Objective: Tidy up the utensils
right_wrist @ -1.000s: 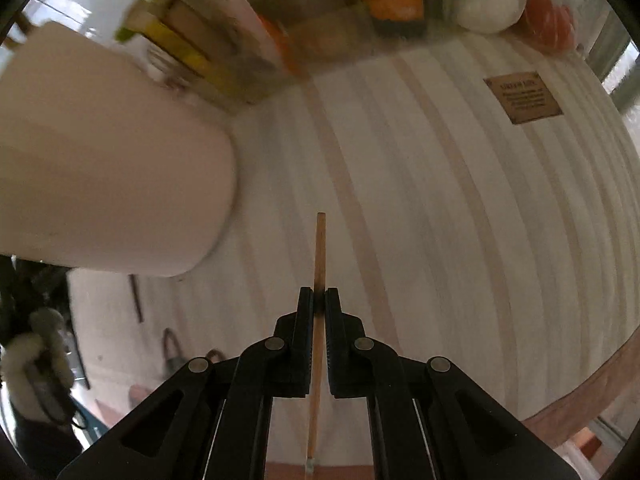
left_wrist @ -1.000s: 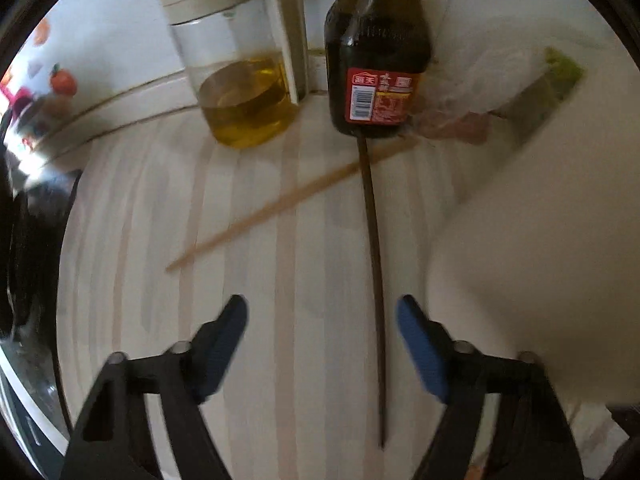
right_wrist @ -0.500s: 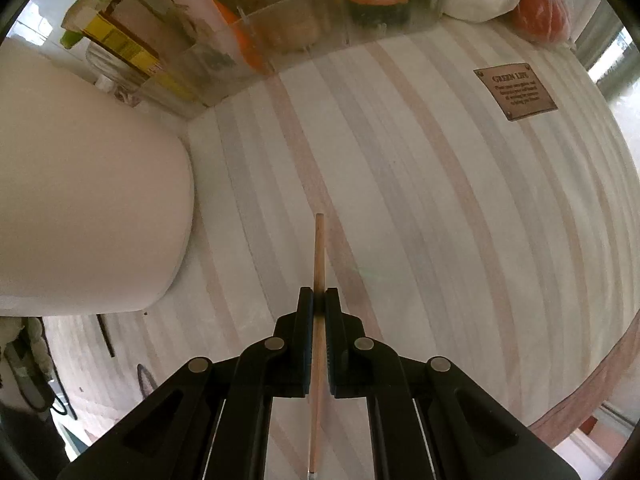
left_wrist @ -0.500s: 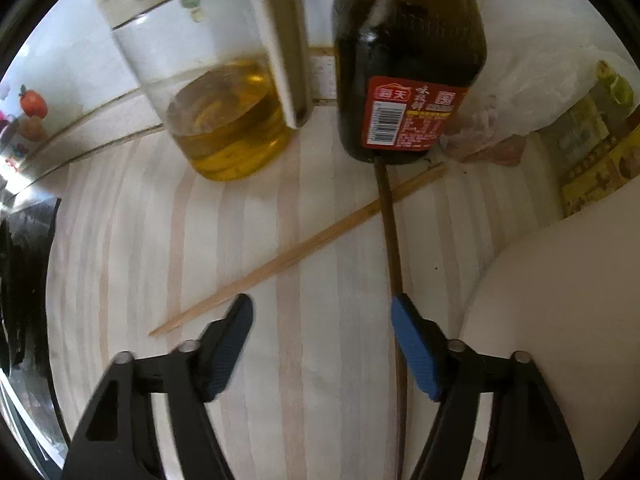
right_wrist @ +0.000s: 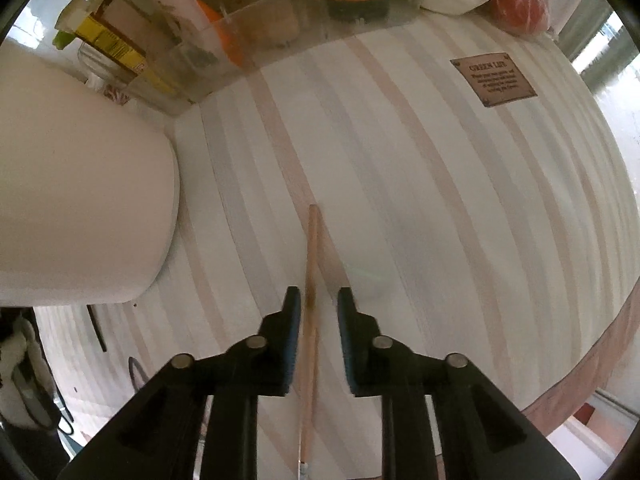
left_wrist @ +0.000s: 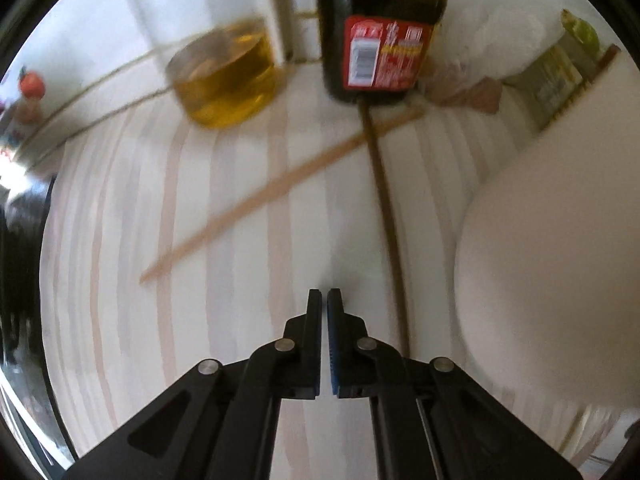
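Left gripper hovers with jaws closed empty; right gripper jaws parted around light chopstick.

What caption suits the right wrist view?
Open right gripper straddles a light chopstick on the striped table.

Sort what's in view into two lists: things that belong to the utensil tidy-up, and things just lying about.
Part of the job:
- light wooden chopstick on the table
- dark chopstick crossing it
- wooden chopstick between the open right tool
- white container
- left tool, shut and empty

Lying about:
- oil dispenser
- dark sauce bottle
- clear bin of packets
- brown label
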The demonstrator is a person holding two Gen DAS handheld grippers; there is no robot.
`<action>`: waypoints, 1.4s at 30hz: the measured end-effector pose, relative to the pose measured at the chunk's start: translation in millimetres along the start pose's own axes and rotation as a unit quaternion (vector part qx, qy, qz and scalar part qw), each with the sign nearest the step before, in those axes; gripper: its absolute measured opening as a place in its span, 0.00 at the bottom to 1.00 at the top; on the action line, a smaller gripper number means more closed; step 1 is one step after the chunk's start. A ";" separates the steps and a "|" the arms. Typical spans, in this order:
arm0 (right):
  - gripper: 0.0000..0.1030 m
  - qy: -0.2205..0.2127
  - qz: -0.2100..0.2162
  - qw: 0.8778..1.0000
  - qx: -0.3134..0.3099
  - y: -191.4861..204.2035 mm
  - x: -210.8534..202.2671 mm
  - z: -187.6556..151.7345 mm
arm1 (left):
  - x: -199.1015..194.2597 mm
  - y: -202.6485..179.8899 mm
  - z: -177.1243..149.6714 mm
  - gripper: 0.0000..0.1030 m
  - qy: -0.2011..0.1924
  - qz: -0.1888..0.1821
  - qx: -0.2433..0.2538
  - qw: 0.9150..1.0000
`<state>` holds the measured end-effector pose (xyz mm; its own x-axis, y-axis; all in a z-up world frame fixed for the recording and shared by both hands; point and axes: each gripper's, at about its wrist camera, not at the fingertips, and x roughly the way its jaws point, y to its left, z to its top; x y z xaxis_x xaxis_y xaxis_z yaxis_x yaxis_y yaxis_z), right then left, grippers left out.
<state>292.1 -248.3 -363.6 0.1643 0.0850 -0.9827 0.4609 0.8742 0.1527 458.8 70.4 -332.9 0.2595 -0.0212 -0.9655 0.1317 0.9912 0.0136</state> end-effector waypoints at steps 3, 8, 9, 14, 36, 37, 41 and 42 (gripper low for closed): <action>0.21 0.000 -0.002 1.000 -0.016 3.4 4.7 -4.7 | -7.0 4.5 -30.1 0.00 0.010 -0.007 -0.009 1.000; 0.20 0.000 -0.009 0.998 -0.059 16.4 9.4 -20.4 | -24.3 6.8 -71.6 0.05 0.026 -0.056 -0.051 0.997; 0.20 0.001 -0.008 0.998 -0.062 16.1 9.7 -22.4 | -27.9 5.6 -76.1 0.07 0.026 -0.063 -0.056 0.996; 0.20 0.000 -0.003 0.997 -0.074 16.9 10.5 -26.6 | -31.5 -18.5 -86.6 0.41 0.006 -0.053 -0.046 0.998; 0.07 0.024 -0.030 0.965 -0.259 51.8 17.1 -91.3 | -49.0 -83.0 -205.1 0.02 0.036 0.008 -0.051 0.998; 0.07 0.028 -0.029 0.964 -0.264 50.1 17.2 -99.5 | -51.1 -84.7 -217.5 0.02 0.045 0.003 -0.056 0.997; 0.07 0.036 -0.027 0.961 -0.273 41.3 16.8 -126.4 | -59.6 -95.8 -251.3 0.03 0.065 -0.002 -0.063 0.996; 0.07 0.036 -0.025 0.962 -0.270 39.9 16.8 -128.9 | -61.4 -99.3 -255.5 0.03 0.068 -0.001 -0.063 0.996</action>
<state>200.9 -150.4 -387.4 0.0832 0.0533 -0.9951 -0.0569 0.9972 0.0487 185.3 6.6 -341.5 0.1260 -0.0135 -0.9919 0.0091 0.9999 -0.0124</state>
